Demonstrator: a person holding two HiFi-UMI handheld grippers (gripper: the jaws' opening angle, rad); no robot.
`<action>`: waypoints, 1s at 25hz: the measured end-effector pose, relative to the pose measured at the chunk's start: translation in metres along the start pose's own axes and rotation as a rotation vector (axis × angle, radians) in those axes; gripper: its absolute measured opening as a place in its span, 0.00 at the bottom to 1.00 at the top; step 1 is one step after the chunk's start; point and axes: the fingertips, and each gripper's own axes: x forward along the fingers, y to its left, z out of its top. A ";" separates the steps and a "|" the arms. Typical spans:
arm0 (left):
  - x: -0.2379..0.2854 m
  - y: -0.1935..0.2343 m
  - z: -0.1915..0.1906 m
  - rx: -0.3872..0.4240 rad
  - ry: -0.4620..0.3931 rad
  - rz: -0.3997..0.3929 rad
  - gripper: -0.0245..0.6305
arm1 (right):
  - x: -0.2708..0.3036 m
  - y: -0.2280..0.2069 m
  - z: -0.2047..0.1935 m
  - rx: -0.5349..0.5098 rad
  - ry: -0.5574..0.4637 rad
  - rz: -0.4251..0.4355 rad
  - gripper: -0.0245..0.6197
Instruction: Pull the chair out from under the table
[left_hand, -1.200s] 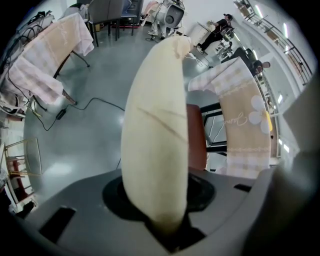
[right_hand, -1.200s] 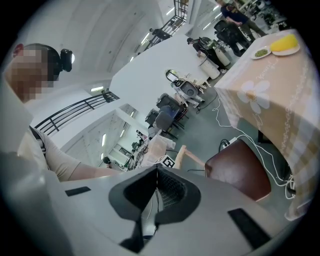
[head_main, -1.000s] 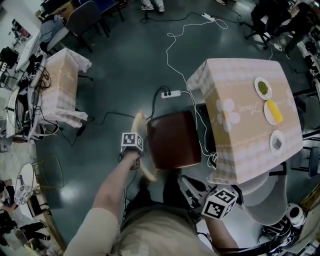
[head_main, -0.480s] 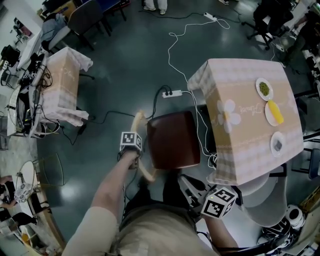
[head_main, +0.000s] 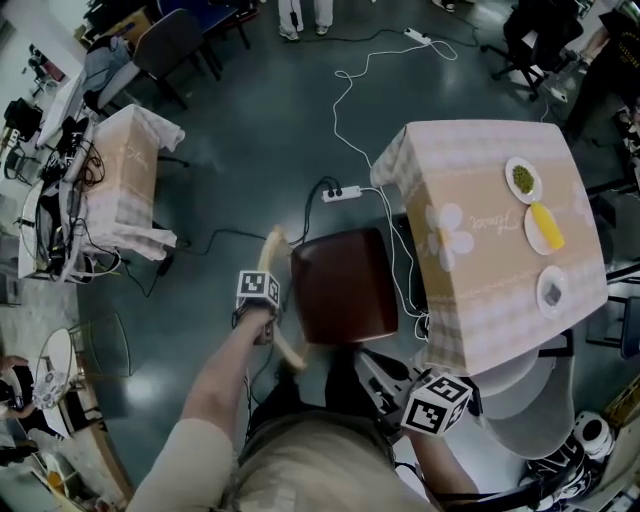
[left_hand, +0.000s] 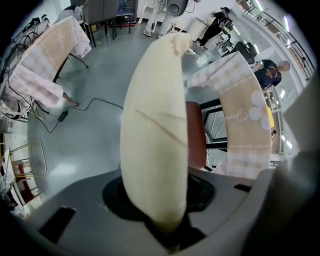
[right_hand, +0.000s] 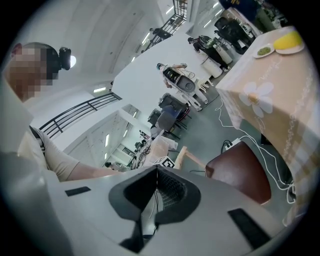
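Left hand-held gripper (head_main: 268, 318) clamps the chair backrest (left_hand: 155, 140); seat (head_main: 345, 285) and table (head_main: 500, 260) lie beyond it. Right hand-held gripper (right_hand: 154, 194) is closed, empty.

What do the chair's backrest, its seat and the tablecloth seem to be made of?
Backrest: pale wood that looks unvarnished, with faint grain lines.
Seat: probably vinyl or leather, dark red-brown with a soft sheen.
Tablecloth: matte woven fabric, checked with a printed daisy, draping in folds at the corners.
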 end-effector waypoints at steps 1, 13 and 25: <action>-0.001 0.000 0.000 -0.001 0.001 0.002 0.27 | -0.002 -0.001 0.002 -0.001 -0.003 0.000 0.05; -0.002 -0.007 -0.007 -0.024 0.002 0.018 0.26 | -0.017 -0.026 0.004 0.005 0.028 0.007 0.05; 0.002 0.020 -0.019 0.004 0.030 -0.010 0.26 | 0.015 0.005 -0.021 0.000 0.015 -0.075 0.05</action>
